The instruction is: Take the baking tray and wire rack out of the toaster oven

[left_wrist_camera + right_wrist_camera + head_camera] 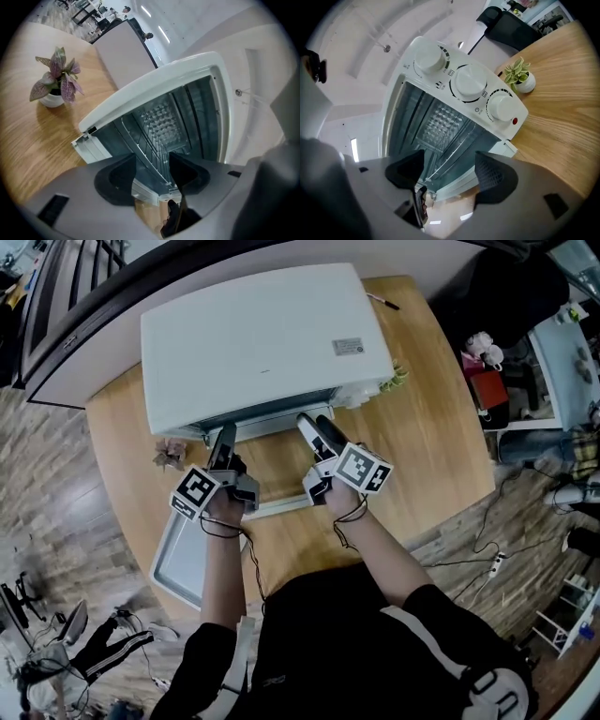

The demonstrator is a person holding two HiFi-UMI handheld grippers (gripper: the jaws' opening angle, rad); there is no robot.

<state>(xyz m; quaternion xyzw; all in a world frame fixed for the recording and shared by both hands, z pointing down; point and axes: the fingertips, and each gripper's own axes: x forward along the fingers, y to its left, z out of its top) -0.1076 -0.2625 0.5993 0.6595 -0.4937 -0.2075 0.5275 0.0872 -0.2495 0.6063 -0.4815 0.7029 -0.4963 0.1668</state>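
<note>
The white toaster oven [253,338] stands on the round wooden table with its door [281,505] folded down towards me. Inside it the wire rack [149,133] sits on its rails, also seen in the right gripper view as the wire rack [452,152]. A grey baking tray [167,557] lies on the table's near left edge, outside the oven. My left gripper [223,439] and right gripper [312,426] hover over the door, pointing into the opening. Both stand open with nothing between the fingers: left gripper [152,171], right gripper [450,168].
A small pink-leaved plant [55,79] stands left of the oven and a green one [519,77] to its right. Three white knobs [469,82] line the oven's right side. A pen [382,302] lies at the table's back. Cables run over the floor at right.
</note>
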